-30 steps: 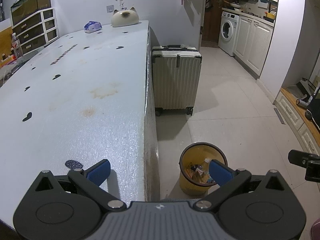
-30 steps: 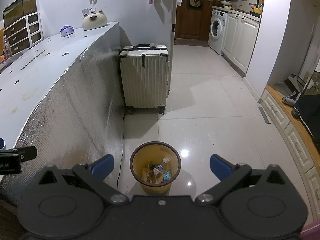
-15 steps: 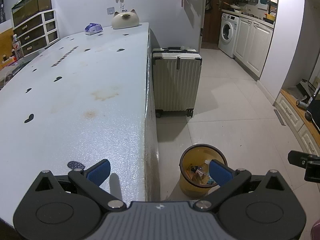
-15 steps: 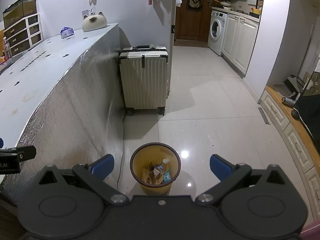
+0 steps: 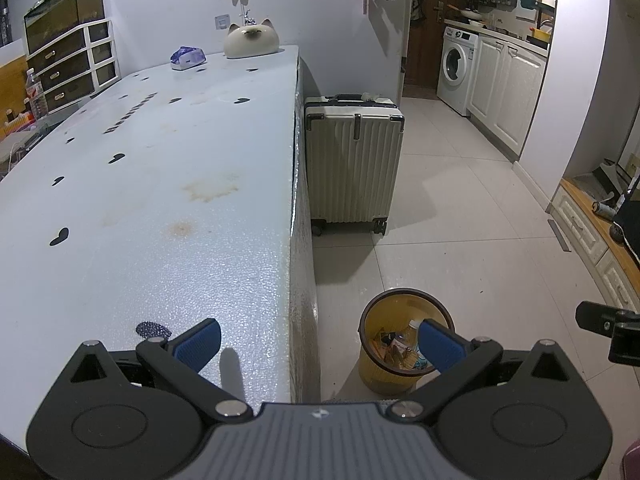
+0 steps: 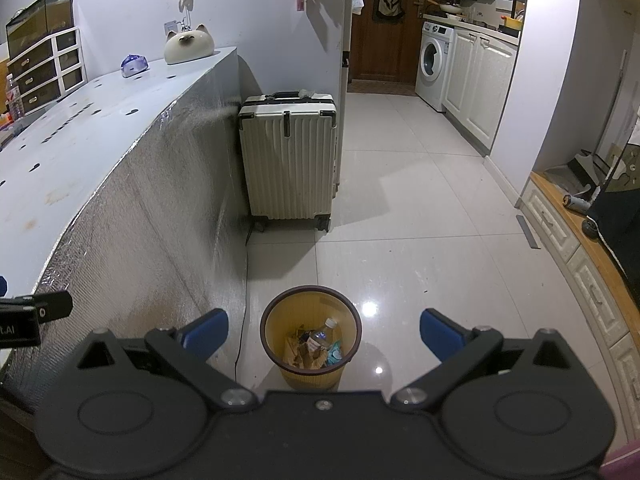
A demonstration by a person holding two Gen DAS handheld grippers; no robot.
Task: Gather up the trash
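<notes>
A long pale counter carries brownish stains and scattered dark heart-shaped marks. At its far end, against the wall, sit a cat-shaped ceramic piece and, just beside it, a small blue-and-white packet. Its side is clad in silvery foil. On the tiled floor a cream suitcase stands upright beside the counter's far end, and nearer, a yellow trash bin holds a plastic bottle and wrappers.

Left claw: jaws spread wide, nothing between the blue pads, body held level and pointing forward. Right claw: jaws likewise spread wide and empty, body level, pointing forward and slightly down. Each claw's tip shows at the edge of the other's wrist view, side by side.
</notes>
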